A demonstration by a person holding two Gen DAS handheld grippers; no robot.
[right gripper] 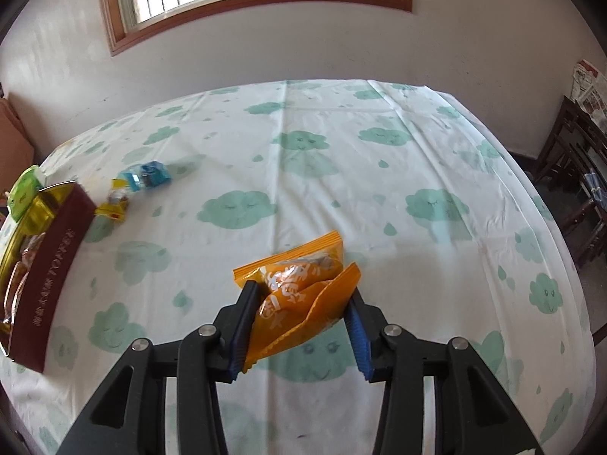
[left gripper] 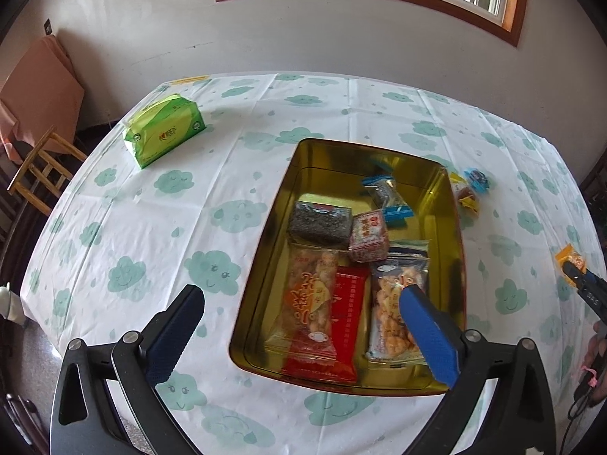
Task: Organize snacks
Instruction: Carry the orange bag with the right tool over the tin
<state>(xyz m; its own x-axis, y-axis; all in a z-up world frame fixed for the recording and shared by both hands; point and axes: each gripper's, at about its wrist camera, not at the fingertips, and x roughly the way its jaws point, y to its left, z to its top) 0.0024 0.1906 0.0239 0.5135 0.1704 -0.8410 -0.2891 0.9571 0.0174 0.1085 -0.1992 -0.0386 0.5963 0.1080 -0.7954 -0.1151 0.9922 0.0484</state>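
Left wrist view: left gripper (left gripper: 299,331) spread wide with nothing between its fingers, above the near end of the gold tin (left gripper: 265,265).
Tin contents: wrapped snacks fill the near half; the far end is bare.
Right gripper (right gripper: 299,326): clamped on the orange snack packet (right gripper: 299,284), which crumples between the pads.
Loose snacks: blue candy (right gripper: 150,174) and yellow candy (right gripper: 115,201) just beside the tin's far right corner.
Open room: wide bare tablecloth (right gripper: 379,174) ahead and right of the packet.
Green tissue pack (left gripper: 163,129): near the far left table edge.

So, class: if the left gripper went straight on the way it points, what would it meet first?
Probably the snack packets inside the gold tin; the left gripper is open and empty.
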